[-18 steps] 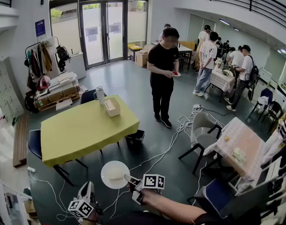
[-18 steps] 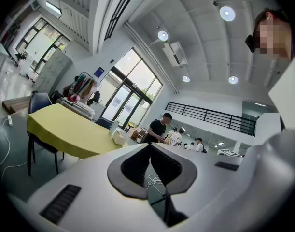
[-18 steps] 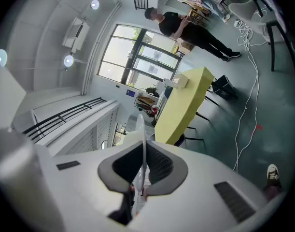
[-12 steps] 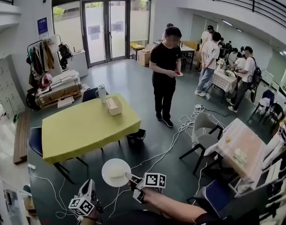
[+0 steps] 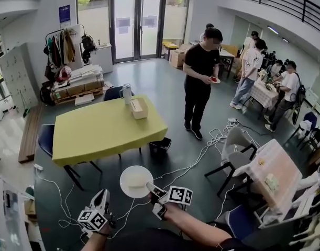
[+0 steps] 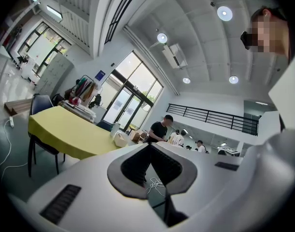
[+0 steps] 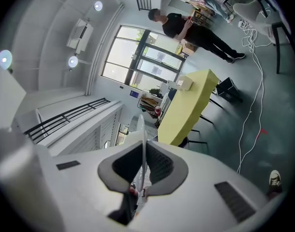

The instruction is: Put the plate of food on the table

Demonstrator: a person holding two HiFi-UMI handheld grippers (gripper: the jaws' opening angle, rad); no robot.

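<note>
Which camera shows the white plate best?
The head view: the whole round plate from above, rim gripped by the right tool. The right gripper view sees it only edge-on between the jaws; the left gripper view misses it.

plate: smooth white, slight sheen (ceramic or plastic, can't tell). table: matt yellow-green cloth cover. floor: smooth grey, semi-gloss.

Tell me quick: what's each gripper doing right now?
Left gripper: closed, empty.
Right gripper: closed on the plate rim.
</note>
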